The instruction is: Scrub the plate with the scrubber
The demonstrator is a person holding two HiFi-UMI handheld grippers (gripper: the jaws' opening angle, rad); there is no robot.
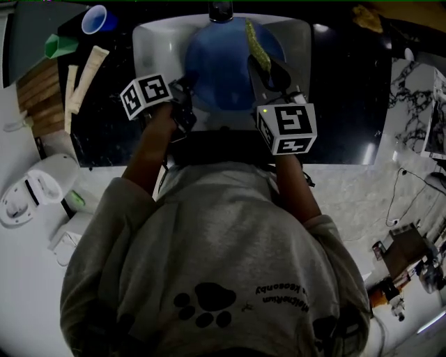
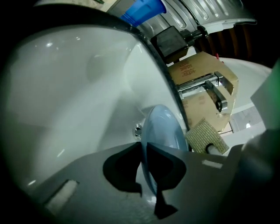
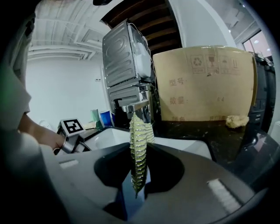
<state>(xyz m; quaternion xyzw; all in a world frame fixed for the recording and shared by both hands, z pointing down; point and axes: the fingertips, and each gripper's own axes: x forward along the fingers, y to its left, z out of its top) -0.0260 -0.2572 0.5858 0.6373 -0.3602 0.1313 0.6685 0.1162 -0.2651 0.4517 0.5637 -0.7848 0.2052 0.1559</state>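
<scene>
My left gripper pinches plate rim | right gripper pinches scrubber | tip: steady plate, press scrubber flat.

Blue plate, yellow-green scrubber, white sink, black countertop

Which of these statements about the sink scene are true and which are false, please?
1. The left gripper is shut on the plate. True.
2. The right gripper is empty. False: it is shut on the scrubber.
3. In the head view, a blue cup stands on the counter left of the sink. True.
4. The plate lies flat on the counter. False: it is held on edge in the sink.
</scene>
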